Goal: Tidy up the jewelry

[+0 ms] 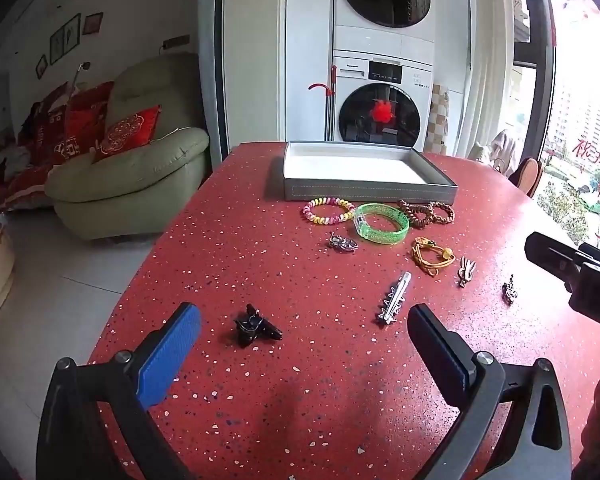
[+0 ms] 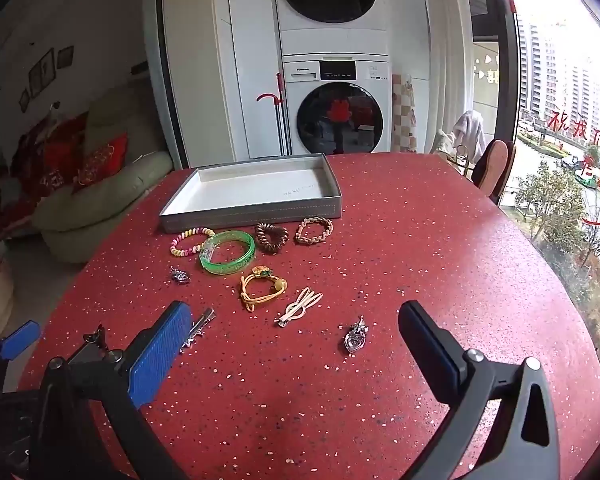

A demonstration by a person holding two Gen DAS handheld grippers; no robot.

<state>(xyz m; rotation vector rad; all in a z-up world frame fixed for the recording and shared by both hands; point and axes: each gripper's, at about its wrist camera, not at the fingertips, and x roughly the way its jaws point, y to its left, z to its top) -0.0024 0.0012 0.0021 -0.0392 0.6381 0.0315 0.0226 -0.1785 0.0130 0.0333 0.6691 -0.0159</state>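
A shallow grey box with a white inside stands empty at the far side of the red table. In front of it lie a pastel coil band, a green bangle, a brown coil band, a braided band, a yellow cord bracelet, silver charms, a silver clip and a black claw clip. My left gripper is open just behind the black claw clip. My right gripper is open near the beige clip.
The red speckled table has its left edge beside a green armchair. Stacked washing machines stand behind the table. A chair back and a window are at the right.
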